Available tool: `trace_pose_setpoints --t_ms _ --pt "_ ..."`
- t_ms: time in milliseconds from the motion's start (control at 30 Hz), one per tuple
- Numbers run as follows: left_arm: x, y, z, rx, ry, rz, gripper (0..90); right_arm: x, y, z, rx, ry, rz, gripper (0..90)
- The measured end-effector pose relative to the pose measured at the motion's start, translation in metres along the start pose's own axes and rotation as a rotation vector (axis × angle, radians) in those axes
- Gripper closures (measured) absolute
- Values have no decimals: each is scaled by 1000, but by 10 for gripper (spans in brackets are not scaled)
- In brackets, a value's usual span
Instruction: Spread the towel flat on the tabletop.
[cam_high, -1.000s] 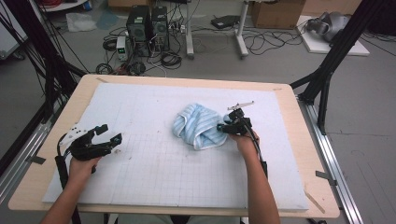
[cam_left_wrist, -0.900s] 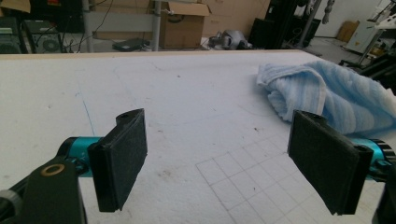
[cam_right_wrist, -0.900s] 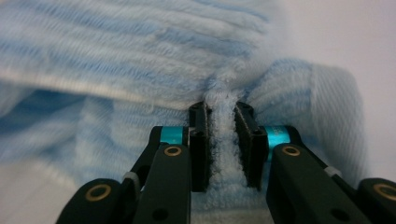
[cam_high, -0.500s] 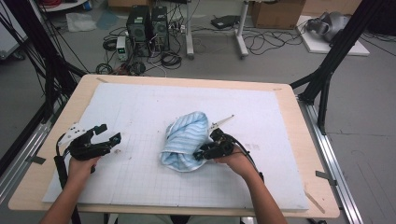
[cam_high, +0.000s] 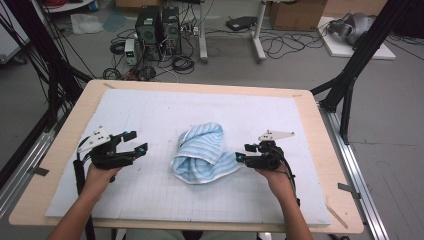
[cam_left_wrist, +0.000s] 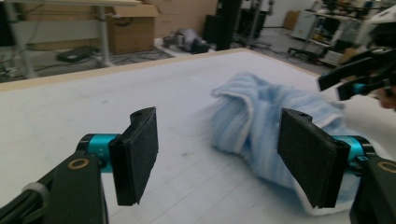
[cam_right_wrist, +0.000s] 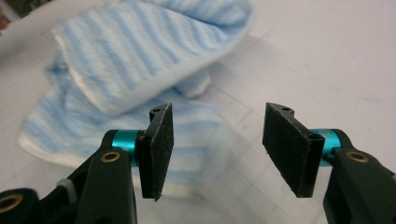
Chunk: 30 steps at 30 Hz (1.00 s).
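Currently, towel: crumpled blue-and-white striped terry towel (cam_high: 202, 153) mid white gridded mat (cam_high: 150, 115)
Left gripper (cam_high: 134, 141): jaws wide apart, empty, well left of towel
Right gripper (cam_high: 242, 152): jaws apart, empty, at towel's right edge

White gridded mat (cam_high: 280, 125) covers most of the wooden counter (cam_high: 320, 130). On the floor past the far edge: two computer towers (cam_high: 159, 25), tangled cables (cam_high: 280, 42), cardboard box (cam_high: 295, 12). Black frame struts (cam_high: 357, 62) at right.
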<state>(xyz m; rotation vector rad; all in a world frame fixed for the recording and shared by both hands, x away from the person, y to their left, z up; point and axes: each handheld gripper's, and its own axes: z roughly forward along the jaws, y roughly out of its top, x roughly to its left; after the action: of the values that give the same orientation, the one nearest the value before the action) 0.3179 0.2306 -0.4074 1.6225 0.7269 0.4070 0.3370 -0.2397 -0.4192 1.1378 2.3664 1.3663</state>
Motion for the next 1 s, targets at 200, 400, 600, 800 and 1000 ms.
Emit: trace_pose_setpoints --t_ms 200,400,600,800,1000 --pt "-22 10 46 59 -98 34 313 -3 -2 -4 -17 -27 4 416" --pt "-49 10 86 168 -176 123 289 -5 -3 -2 -5 -38 -3 406" --pt "-58 2 111 320 -144 193 498 -4 -3 -1 -5 -33 -7 406" --pt "-33 15 87 155 -89 68 841 0 -3 4 9 -34 -23 410" --pt "0 17 48 73 -8 -23 840 5 -3 13 17 -29 -30 424"
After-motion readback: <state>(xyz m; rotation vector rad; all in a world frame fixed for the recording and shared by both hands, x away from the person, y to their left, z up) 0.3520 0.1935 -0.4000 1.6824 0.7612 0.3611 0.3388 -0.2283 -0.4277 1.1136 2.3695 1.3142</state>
